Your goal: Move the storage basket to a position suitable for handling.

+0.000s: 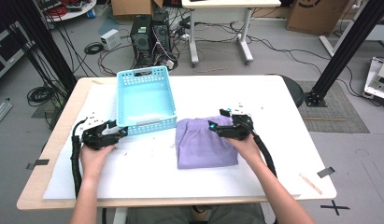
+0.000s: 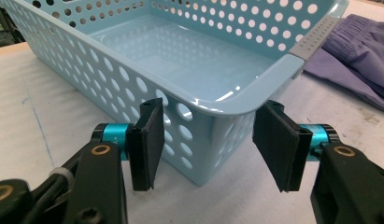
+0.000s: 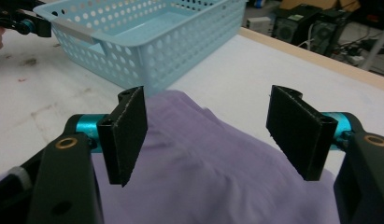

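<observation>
The light blue perforated plastic basket (image 1: 145, 100) stood on the white surface (image 1: 273, 107), and the folded purple garment (image 1: 206, 144) lay just beside its near right corner. Probably the garment was meant to go into the basket, which was empty.

The left claw (image 1: 118, 131) was at the near left corner of the basket. Its jaws were open, one on each side of that corner, and the pads (image 2: 147, 140) did not press on the plastic. I judge it was there to steady the basket while the other hand worked.

The right claw (image 1: 216, 128) hovered over the far part of the garment, near the basket. Its jaws stood wide apart above the cloth and held nothing. It seemed ready to come down and pinch the fabric.

The high view gave the whole layout: basket to the left, garment to the right, one hand at each. The left gripper view showed what the high view could not, the small gap between pads and basket wall, and the grey handle strip (image 2: 316, 37) on the rim. The right gripper view showed the soft folds of the garment under the jaws, and the left claw far off at the basket.
</observation>
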Motion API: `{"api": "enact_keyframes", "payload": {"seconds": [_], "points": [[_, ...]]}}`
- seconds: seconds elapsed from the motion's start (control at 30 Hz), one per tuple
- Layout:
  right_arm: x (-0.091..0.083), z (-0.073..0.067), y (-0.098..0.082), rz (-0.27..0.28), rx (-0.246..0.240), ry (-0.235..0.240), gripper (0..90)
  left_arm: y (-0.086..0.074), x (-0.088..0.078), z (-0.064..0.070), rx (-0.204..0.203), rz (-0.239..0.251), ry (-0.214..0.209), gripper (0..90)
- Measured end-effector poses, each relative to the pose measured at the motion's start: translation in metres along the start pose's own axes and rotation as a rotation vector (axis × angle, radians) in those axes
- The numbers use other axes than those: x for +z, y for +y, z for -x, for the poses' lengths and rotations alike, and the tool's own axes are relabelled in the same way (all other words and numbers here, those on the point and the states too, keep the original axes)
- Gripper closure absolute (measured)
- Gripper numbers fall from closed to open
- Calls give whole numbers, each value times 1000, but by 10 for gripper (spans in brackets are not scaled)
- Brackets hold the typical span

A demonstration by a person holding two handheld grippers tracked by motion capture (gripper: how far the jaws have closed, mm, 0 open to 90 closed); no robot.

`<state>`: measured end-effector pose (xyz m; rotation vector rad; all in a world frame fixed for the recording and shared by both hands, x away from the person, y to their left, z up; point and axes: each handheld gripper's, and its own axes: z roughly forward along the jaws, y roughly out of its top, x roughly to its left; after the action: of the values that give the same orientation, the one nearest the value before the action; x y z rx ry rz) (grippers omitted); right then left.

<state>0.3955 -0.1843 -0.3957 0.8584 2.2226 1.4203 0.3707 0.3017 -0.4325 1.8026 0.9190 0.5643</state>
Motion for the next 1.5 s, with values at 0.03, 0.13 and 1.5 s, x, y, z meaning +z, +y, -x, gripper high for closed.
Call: {"api": "enact_keyframes", "payload": {"seconds": [0.03,0.13,1.5], "points": [[8,-3,4,-3,-3,10,299,0,0,0,-4,7,3,434],[31,-11,14,-28,-18,26,299,0,0,-2,-17,12,1,404],[6,42,35,-117,-81,99,592,52,55,125,-36,109,-161,368]]}}
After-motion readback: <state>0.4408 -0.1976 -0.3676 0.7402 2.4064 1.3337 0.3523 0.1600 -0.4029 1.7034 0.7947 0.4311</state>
